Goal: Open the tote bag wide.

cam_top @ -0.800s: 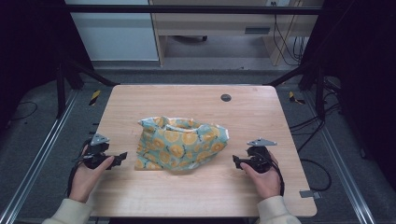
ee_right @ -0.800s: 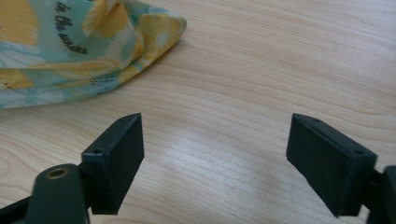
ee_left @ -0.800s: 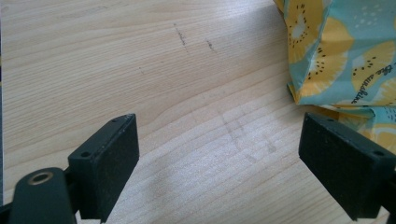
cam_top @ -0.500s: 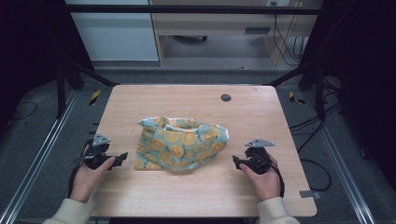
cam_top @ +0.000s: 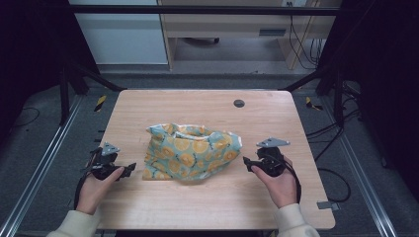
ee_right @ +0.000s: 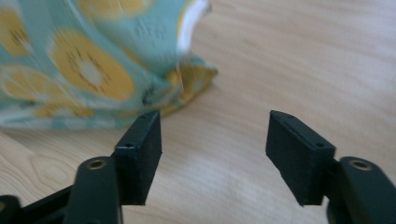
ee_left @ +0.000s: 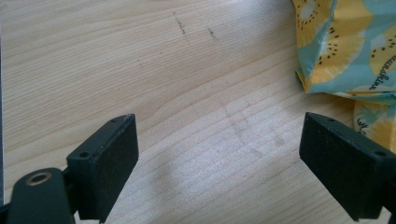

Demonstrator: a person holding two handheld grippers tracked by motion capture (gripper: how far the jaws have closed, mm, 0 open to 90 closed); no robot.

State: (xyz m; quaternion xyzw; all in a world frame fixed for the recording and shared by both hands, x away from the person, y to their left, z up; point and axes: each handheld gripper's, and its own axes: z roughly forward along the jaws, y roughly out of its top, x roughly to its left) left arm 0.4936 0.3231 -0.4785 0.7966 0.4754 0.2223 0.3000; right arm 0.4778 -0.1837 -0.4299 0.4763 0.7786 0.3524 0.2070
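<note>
Fingers of both grippers stand spread apart with nothing between them, those of the left gripper (cam_top: 129,169) over bare wood just beside the cloth's left edge and those of the right gripper (cam_top: 246,162) just off its right corner. Wooden table (cam_top: 197,106), largest item, carries a crumpled teal cloth (cam_top: 190,150) printed with yellow fruit slices at its middle, lying between the two grippers and touching neither. Smaller still, a dark round disc (cam_top: 239,103) sits near the far edge, well apart from the cloth.
</note>
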